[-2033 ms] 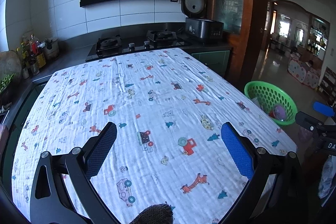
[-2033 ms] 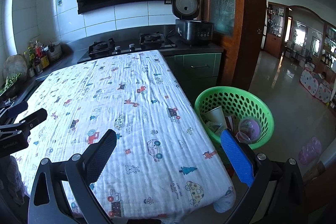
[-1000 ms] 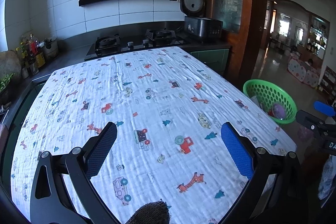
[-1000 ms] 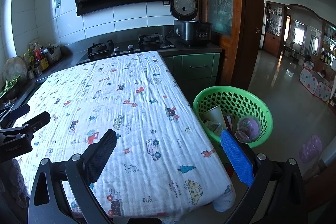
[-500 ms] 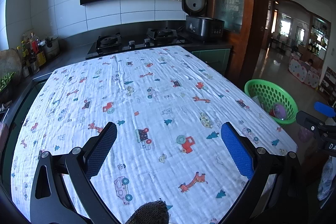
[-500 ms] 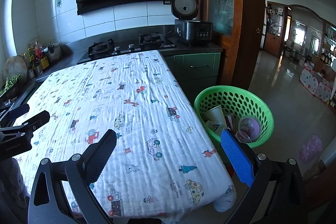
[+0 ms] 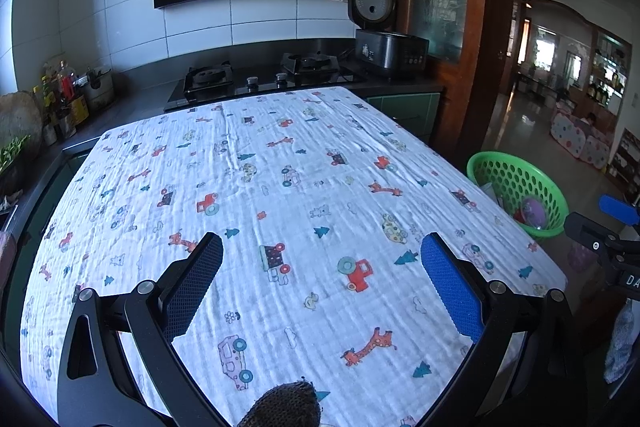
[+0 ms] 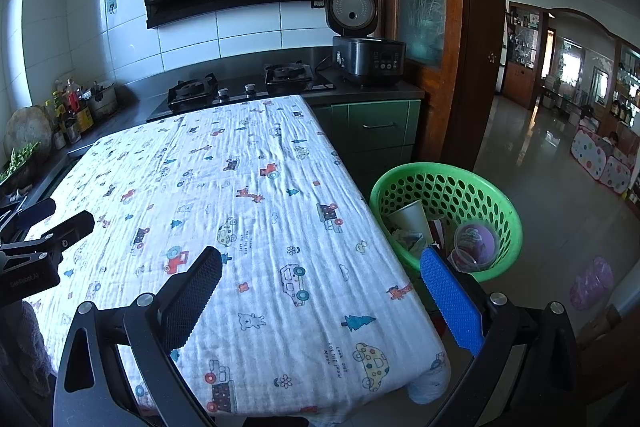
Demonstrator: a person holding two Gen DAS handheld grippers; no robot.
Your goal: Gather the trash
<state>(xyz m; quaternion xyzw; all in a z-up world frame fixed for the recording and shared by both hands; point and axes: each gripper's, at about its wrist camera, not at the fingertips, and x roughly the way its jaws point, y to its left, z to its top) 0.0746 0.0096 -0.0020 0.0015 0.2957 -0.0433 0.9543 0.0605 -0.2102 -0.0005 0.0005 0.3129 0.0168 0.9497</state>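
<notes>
Left gripper: your jaws stand wide apart over the patterned tablecloth, holding nothing.
Right gripper: also spread apart and empty, hanging over the table's right edge near the green basket.
Trash: none shows on the cloth; what you can see lies in the basket on the floor just beside the table.
Basket contents: a paper cup tipped on its side, a clear cup with a purple lid, crumpled scraps beneath.
Risk: swing your right gripper low and you could knock the light basket over, spilling it.
Risk: drag a finger across the loose cloth and it may bunch or slide off.
Judgement: collection looks finished or nearly so.
</notes>
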